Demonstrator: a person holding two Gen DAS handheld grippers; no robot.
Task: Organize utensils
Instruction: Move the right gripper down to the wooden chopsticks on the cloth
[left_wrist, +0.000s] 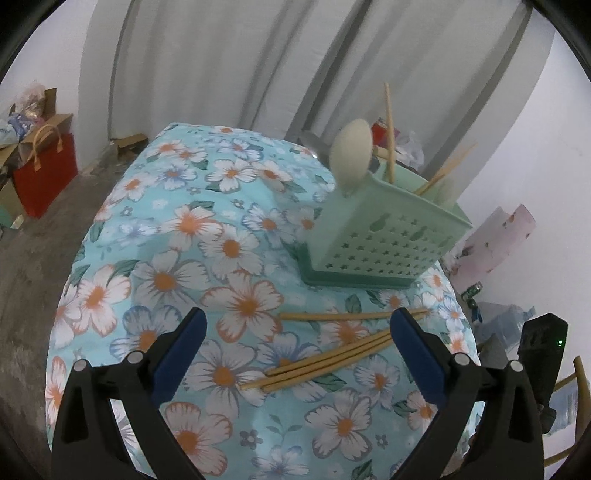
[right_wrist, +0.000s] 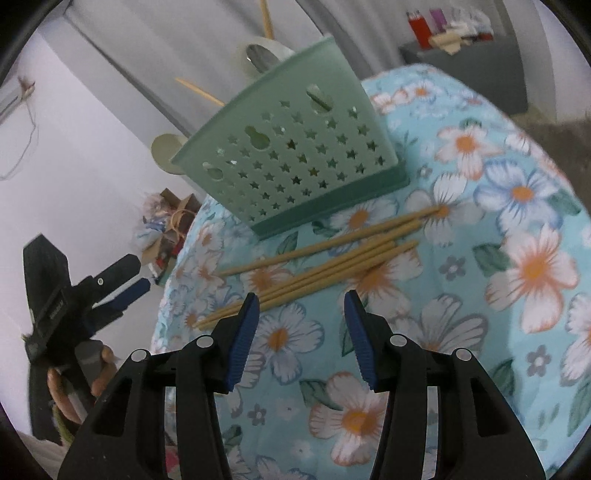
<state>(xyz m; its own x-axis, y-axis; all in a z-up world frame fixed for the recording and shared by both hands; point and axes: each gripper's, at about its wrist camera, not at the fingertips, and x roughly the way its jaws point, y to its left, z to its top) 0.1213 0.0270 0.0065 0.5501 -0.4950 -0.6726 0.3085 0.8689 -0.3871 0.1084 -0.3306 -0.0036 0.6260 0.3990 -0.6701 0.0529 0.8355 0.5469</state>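
Several wooden chopsticks (left_wrist: 325, 360) lie loose on the floral tablecloth (left_wrist: 207, 236), in front of a green perforated utensil holder (left_wrist: 384, 236). The holder holds a pale spoon (left_wrist: 351, 155) and upright chopsticks (left_wrist: 388, 133). My left gripper (left_wrist: 295, 321) is open and empty, its fingers on either side of the loose chopsticks. In the right wrist view the chopsticks (right_wrist: 321, 262) lie just beyond my right gripper (right_wrist: 299, 302), which is open and empty. The holder (right_wrist: 295, 162) stands behind them. The left gripper (right_wrist: 122, 280) shows at the left edge.
A red bag (left_wrist: 44, 173) and boxes sit on the floor at left. Pink foam (left_wrist: 495, 240) and bottles lie by the wall at right. A grey shelf (right_wrist: 461, 74) with small items stands behind the table. The table edge drops off near the left gripper.
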